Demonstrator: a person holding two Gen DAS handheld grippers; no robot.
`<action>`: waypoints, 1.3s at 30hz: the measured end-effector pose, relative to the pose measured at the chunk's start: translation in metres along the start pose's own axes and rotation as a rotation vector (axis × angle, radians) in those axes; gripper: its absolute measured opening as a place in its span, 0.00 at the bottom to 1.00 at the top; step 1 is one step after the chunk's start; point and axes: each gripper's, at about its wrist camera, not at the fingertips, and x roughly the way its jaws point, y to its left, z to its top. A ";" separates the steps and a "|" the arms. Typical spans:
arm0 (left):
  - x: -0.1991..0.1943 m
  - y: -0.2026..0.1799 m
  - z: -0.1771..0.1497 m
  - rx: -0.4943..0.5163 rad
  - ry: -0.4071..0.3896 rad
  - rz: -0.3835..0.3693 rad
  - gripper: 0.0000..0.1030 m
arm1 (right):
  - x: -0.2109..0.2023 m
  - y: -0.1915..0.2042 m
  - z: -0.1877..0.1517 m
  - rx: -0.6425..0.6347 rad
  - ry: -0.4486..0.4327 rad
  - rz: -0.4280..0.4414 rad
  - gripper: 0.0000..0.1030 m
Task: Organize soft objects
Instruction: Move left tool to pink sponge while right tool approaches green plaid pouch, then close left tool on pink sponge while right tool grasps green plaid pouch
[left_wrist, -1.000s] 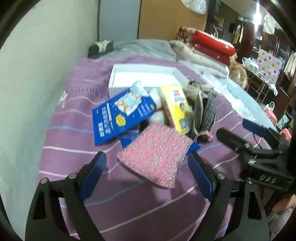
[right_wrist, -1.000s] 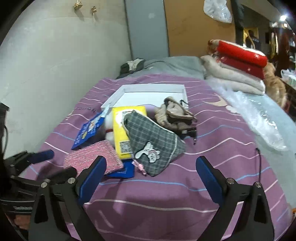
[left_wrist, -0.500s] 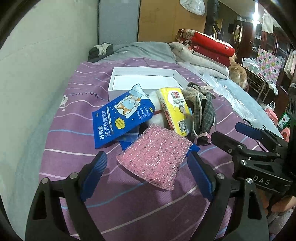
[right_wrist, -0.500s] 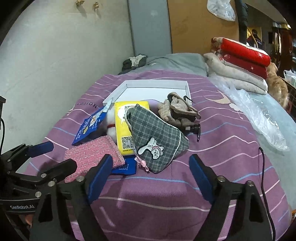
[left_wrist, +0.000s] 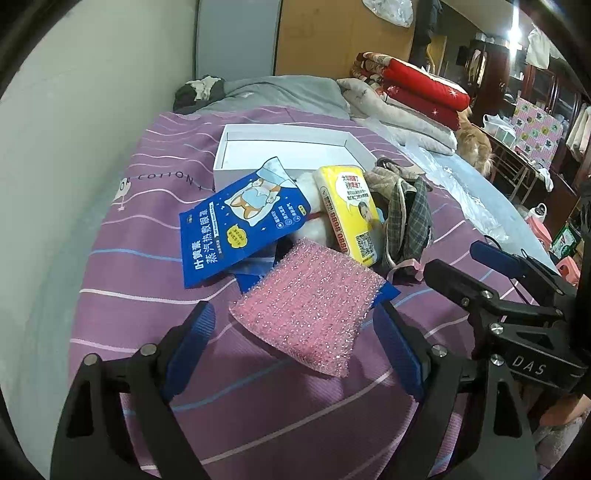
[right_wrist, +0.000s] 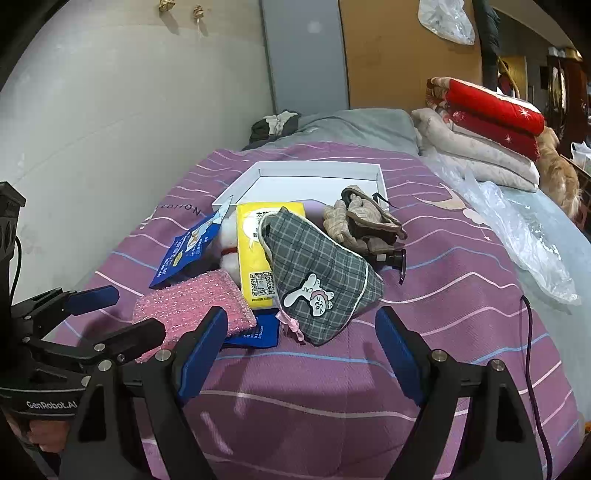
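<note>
Purple striped bedding (left_wrist: 122, 258) fills the left wrist view; the left gripper (left_wrist: 295, 334), jaws wide and empty, has the pink sponge (left_wrist: 308, 302) straight ahead, near corner between its fingers; from the right wrist, the right gripper (right_wrist: 301, 338) gapes empty just short of the plaid pouch (right_wrist: 321, 284), with the white box (right_wrist: 382, 181) beyond

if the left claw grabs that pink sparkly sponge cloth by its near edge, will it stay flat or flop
Probably flops some: the pink sponge cloth looks thin and knitted, and its near corner already sags onto the bedspread. It likely weighs little and grips well, given its rough glittery texture. Lifting may disturb the dark blue packet it overlaps.
</note>
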 end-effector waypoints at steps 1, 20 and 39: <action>0.001 0.001 0.000 0.000 0.004 0.002 0.83 | 0.000 0.000 0.001 0.002 0.000 0.000 0.80; 0.002 0.042 0.008 -0.197 0.012 -0.066 0.69 | 0.006 0.010 0.023 -0.079 0.022 0.030 0.62; 0.027 0.033 0.000 -0.171 0.143 -0.136 0.64 | 0.007 0.002 0.034 -0.107 -0.039 0.034 0.62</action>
